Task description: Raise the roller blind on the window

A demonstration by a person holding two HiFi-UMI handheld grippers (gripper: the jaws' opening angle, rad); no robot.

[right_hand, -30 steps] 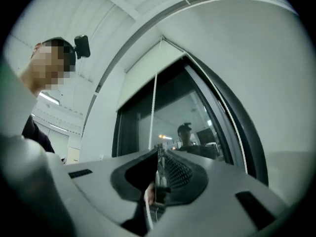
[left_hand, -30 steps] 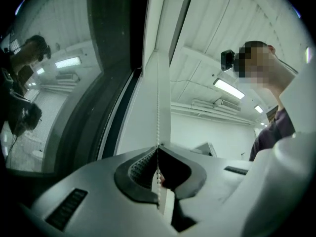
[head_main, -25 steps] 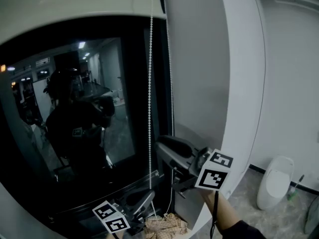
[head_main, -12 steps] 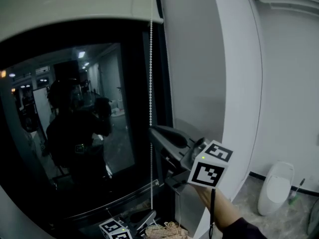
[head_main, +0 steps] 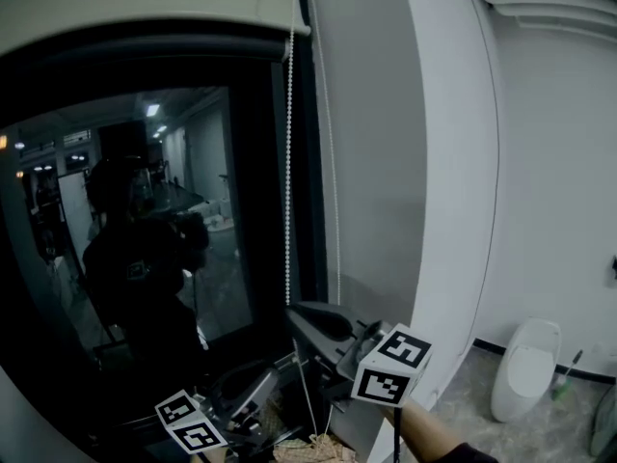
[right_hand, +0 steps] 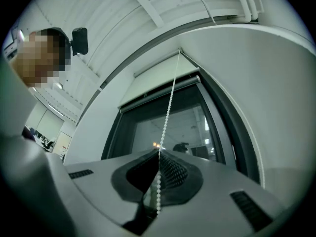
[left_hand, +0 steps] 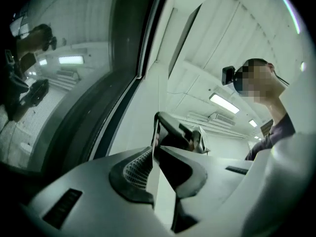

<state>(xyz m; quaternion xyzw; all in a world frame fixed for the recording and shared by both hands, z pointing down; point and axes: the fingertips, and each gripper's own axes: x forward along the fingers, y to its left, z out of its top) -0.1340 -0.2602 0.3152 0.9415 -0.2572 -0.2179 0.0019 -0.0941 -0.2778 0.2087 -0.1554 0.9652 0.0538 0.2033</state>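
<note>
The pale roller blind [head_main: 145,3] covers only the top of the dark window [head_main: 125,210]. Its white bead chain [head_main: 289,162] hangs beside the frame, and a second strand [head_main: 334,181] runs just to the right. My right gripper [head_main: 292,310] is shut on the left strand at sill height. In the right gripper view the bead chain [right_hand: 169,102] runs from the blind down between that gripper's [right_hand: 159,153] closed pads. My left gripper [head_main: 273,372] sits lower and to the left, off the chain. In its own view the left gripper [left_hand: 155,149] shows a narrow pale gap with nothing in it.
A white wall column [head_main: 453,162] stands right of the window. A white floor-standing fixture [head_main: 523,369] is at the lower right. Crumpled brown paper [head_main: 310,448] lies below the sill. The glass mirrors a person [head_main: 135,258].
The right gripper slid left onto the left strand and then came down with it. The left gripper dropped to the picture's bottom edge, then rose again, clear of the chain.
</note>
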